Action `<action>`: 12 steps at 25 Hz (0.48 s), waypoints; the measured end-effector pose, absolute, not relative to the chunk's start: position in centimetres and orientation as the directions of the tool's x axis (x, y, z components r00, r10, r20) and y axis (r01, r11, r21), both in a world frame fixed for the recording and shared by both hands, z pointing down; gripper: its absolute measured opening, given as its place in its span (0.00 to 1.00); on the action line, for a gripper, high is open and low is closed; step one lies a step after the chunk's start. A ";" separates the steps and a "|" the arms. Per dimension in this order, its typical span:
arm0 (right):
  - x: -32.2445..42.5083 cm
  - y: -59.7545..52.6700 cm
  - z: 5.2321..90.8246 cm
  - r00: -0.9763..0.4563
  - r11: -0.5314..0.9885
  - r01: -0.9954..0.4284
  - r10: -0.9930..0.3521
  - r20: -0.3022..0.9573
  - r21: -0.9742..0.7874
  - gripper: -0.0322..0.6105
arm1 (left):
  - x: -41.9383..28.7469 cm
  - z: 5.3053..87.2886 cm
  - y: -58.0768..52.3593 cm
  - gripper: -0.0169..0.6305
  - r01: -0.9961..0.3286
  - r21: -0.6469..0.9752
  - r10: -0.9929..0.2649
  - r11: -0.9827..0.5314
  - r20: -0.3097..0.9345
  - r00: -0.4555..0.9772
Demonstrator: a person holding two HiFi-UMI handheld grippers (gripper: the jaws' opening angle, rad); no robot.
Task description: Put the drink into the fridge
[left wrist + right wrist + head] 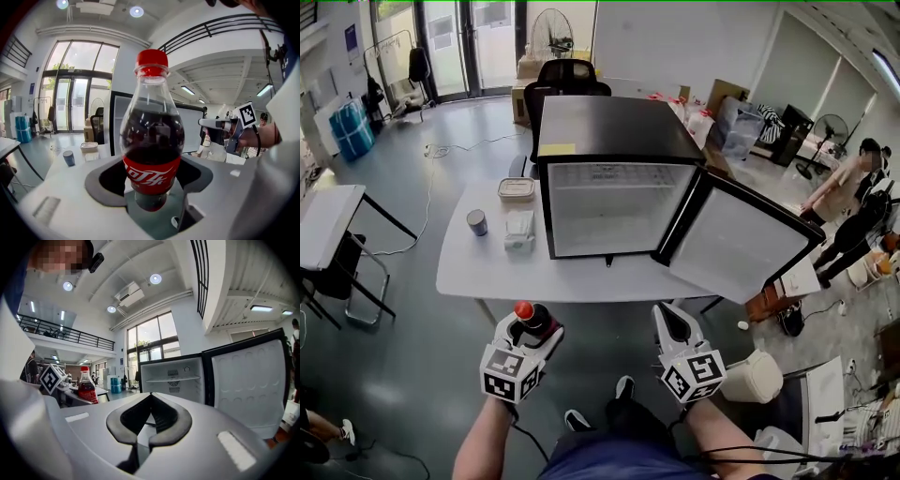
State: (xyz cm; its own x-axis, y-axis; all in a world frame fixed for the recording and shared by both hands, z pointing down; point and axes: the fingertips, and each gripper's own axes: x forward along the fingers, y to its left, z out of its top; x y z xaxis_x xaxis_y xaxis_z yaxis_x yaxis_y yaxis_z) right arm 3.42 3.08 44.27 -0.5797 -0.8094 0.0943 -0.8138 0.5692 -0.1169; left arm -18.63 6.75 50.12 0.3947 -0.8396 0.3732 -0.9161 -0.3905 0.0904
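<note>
The left gripper (528, 330) is clamped on the bottle (528, 315). The right gripper (673, 321) has its jaws pressed together on nothing.

In the head view both are held low and close to the person's body, short of the table (487, 274). The bottle is upright with its red cap on top, likely so the drink travels steady. The fridge (614, 131) stands on the table straight ahead. Its door (741, 242) is swung wide to the right and the white inside looks bare, so the way in is open. A cup (476, 222) and a lidded box (517, 188) sit on the table left of the fridge, clear of that path.

In the left gripper view the jaws grip the bottle (151, 140) low, at and below the red label. That leaves neck and cap free but puts most of the weight above the hold, so I judge a firm grip is needed to stop it tipping. The right gripper (220, 123) shows off to the right, well apart.

In the right gripper view the pads (176, 427) meet at the tip with nothing between them. The gripper points at the open fridge (172, 369), with its shelf (172, 379) bare and the door (248, 380) at right. The bottle (86, 386) shows at far left. Being empty, this gripper seems free to deal with the door once the bottle is in. The carry to the fridge looks like the step in hand, and the bottle has not yet been placed.
</note>
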 end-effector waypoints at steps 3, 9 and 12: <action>4.0 1.6 45.3 -0.574 0.562 -0.817 -0.812 0.102 -0.130 0.05 | -18.0 50.8 5.0 0.51 -0.914 0.088 -0.832 -0.396 0.387 0.398; 4.8 -2.9 47.0 -0.591 0.571 -0.803 -0.799 0.110 -0.168 0.05 | -16.8 51.7 1.2 0.51 -0.923 0.081 -0.829 -0.376 0.415 0.374; 5.2 -5.3 47.2 -0.612 0.590 -0.787 -0.784 0.106 -0.181 0.05 | -16.2 52.0 -1.3 0.51 -0.932 0.073 -0.834 -0.355 0.425 0.351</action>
State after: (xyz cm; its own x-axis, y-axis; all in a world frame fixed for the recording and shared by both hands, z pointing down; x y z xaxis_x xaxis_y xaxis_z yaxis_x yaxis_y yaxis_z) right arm 5.21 -5.27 47.18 -0.6118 -0.7839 0.1057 -0.7870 0.5898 -0.1808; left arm -16.22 -1.26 52.00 0.3510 -0.8345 0.4247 -0.9320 -0.3550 0.0729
